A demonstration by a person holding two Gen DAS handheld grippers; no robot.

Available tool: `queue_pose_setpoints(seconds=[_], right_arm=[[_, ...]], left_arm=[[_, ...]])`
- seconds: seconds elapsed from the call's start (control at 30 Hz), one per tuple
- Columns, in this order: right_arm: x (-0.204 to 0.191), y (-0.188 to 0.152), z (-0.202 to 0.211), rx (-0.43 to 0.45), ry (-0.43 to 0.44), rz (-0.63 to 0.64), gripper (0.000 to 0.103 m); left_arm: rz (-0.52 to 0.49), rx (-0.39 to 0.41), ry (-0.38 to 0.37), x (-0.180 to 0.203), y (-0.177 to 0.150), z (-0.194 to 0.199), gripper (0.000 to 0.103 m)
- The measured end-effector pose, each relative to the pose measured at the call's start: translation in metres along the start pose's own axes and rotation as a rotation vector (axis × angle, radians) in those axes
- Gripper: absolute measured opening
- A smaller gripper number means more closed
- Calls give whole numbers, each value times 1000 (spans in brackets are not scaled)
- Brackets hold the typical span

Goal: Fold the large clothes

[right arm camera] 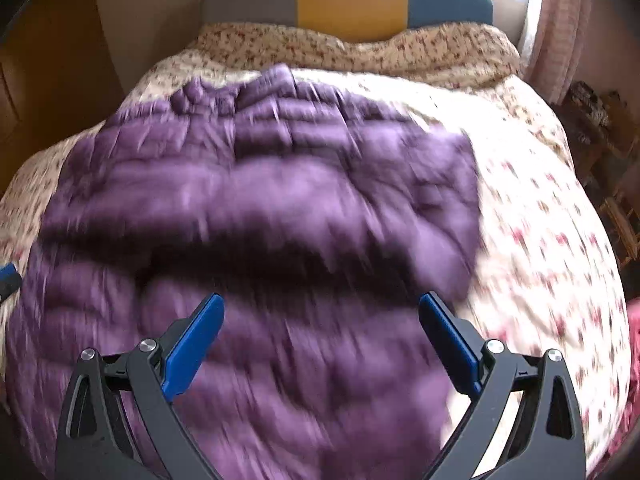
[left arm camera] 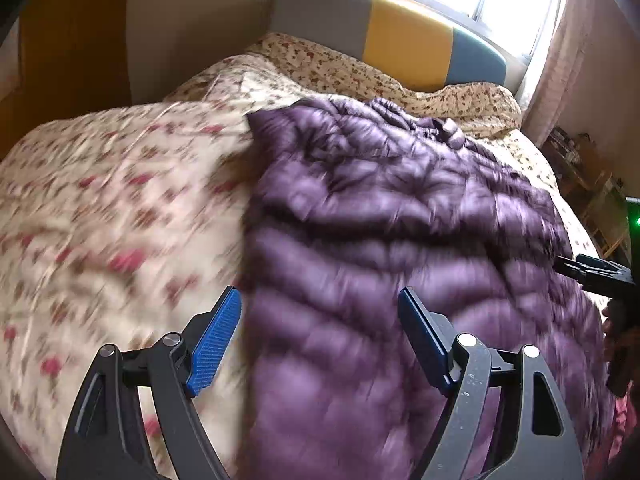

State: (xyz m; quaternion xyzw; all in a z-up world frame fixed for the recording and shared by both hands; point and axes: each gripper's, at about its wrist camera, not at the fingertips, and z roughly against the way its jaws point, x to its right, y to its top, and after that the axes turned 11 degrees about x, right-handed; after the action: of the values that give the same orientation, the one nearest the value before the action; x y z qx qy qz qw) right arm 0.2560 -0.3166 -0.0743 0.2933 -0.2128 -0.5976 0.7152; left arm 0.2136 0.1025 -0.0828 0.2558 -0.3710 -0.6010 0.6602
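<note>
A purple quilted down jacket point(left arm camera: 392, 240) lies spread on a floral bed cover, collar toward the headboard; it also shows in the right wrist view point(right arm camera: 260, 208). My left gripper point(left arm camera: 320, 304) is open and empty, above the jacket's left edge near the hem. My right gripper point(right arm camera: 320, 312) is open and empty, above the jacket's lower right part. The right gripper shows at the right edge of the left wrist view point(left arm camera: 596, 276). A blue fingertip point(right arm camera: 8, 274) of the left gripper shows at the left edge of the right wrist view. Both views are motion-blurred.
The floral bed cover point(left arm camera: 120, 208) fills the bed point(right arm camera: 552, 240). A grey, yellow and blue headboard point(left arm camera: 400, 36) stands at the far end under a bright window. Pink curtains point(left arm camera: 560, 64) and cluttered shelves point(left arm camera: 592, 184) are to the right. A brown wardrobe point(left arm camera: 72, 32) is to the left.
</note>
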Motion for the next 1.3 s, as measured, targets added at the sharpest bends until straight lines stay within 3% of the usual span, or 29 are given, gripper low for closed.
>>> queue_pose_setpoints(seconds=[0.33,0.37,0.5,0.53,0.57,0.6,0.73,0.77,0.83,1.3], right_arm=[[31,-105,73,-95,-22,-25,93],[32,-112,80,-101,-13,-35,92],[30,-134,97,-115,30,-44,77],[28,-139,101,-125,55,-44,69],[26,-142,104,-126,67,-37,65],[24,-142,105,-124,74,-27,56],[11,-144,116,-114,111,38,21],[7,-144,120,-106,107,64,18],[3,-142,122,-94,97,97,11],[-21,-76,148,73,77,183,5]], left_arm=[[70,-78,-42,-17,-78,74,80],[72,-94,-44,-16,-87,79,76],[94,-115,-63,-15,-111,94,71],[96,-119,-71,-13,-115,98,71],[104,-118,-80,-13,-117,101,66],[105,-118,-89,-12,-119,103,62],[80,-119,-118,-8,-122,110,26],[73,-114,-123,-7,-121,112,17],[57,-104,-134,-4,-117,116,11],[45,55,-210,2,-49,134,6]])
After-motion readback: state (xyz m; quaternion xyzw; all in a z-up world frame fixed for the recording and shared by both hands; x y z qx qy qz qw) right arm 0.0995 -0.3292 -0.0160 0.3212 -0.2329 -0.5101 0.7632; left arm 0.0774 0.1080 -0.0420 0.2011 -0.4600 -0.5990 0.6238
